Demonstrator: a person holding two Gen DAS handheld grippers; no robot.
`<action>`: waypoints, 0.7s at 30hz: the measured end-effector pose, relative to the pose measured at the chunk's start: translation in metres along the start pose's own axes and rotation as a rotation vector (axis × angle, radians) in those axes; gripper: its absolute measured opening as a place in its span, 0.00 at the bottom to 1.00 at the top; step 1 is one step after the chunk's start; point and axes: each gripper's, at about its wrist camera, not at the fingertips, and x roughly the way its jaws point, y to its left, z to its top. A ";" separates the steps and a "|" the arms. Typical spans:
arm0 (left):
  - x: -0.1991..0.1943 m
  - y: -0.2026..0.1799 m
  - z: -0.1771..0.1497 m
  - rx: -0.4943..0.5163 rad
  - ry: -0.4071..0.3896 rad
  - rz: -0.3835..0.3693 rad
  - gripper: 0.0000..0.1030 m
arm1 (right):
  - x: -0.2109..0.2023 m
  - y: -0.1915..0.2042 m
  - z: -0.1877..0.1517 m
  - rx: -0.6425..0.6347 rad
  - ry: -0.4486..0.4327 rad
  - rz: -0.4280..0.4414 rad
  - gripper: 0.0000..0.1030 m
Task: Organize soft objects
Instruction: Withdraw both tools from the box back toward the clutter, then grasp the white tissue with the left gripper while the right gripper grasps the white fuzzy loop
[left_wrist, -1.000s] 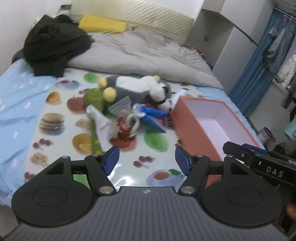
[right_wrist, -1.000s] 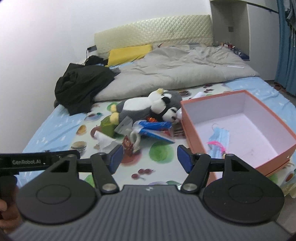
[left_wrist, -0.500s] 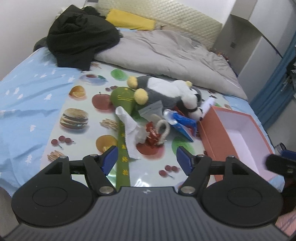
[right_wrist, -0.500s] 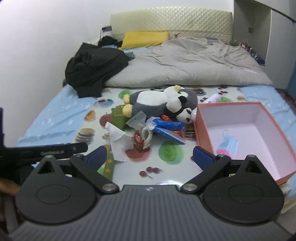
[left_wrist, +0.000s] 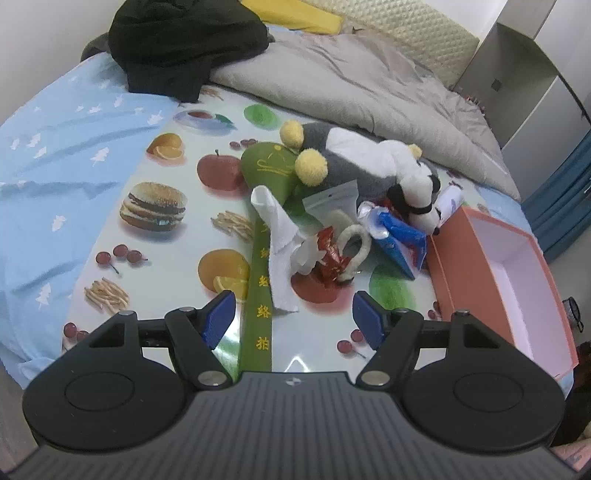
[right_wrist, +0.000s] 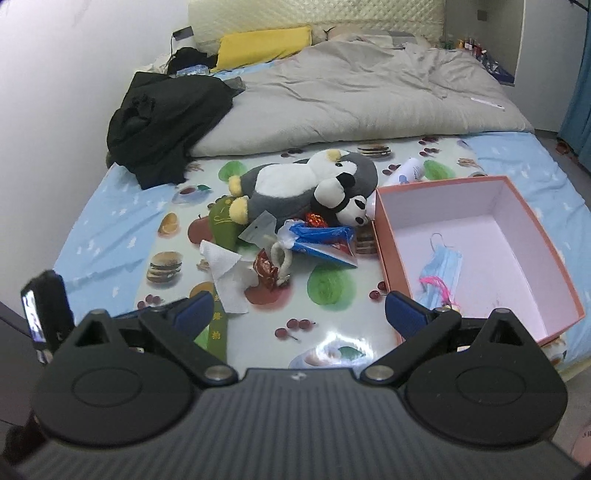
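Observation:
A grey and white penguin plush (left_wrist: 354, 158) (right_wrist: 295, 182) lies on the fruit-print mat with a small panda plush (right_wrist: 347, 205) at its head. In front of them lie a white tissue (left_wrist: 284, 236) (right_wrist: 225, 273), a red wrapper (left_wrist: 332, 254), a white loop (left_wrist: 356, 247), a blue packet (left_wrist: 399, 236) (right_wrist: 325, 240) and a green fabric paddle (left_wrist: 262, 295). An orange box (left_wrist: 454, 291) (right_wrist: 391, 258) at the right holds a blue face mask (right_wrist: 441, 266). My left gripper (left_wrist: 293, 319) is open above the mat's near edge. My right gripper (right_wrist: 299, 308) is open and empty, short of the pile.
A grey duvet (right_wrist: 362, 96) and a black garment (right_wrist: 166, 118) (left_wrist: 184, 44) lie behind the mat. A yellow pillow (right_wrist: 262, 46) rests at the headboard. A white tube (right_wrist: 406, 173) lies behind the box. The blue sheet (left_wrist: 55, 147) spreads to the left.
Both grippers have moved forward over the bed toward the pile. The right gripper's fingers have spread wider. Nothing on the mat has moved.

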 end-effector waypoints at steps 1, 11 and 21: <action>0.002 0.000 -0.001 -0.001 0.003 0.000 0.73 | 0.001 0.001 0.001 -0.004 -0.004 -0.008 0.98; 0.015 0.010 0.000 -0.023 0.011 0.008 0.73 | 0.029 0.005 0.012 0.031 0.038 0.017 0.98; 0.043 0.016 0.006 0.002 0.020 0.026 0.72 | 0.114 -0.008 -0.010 0.010 0.126 0.031 0.98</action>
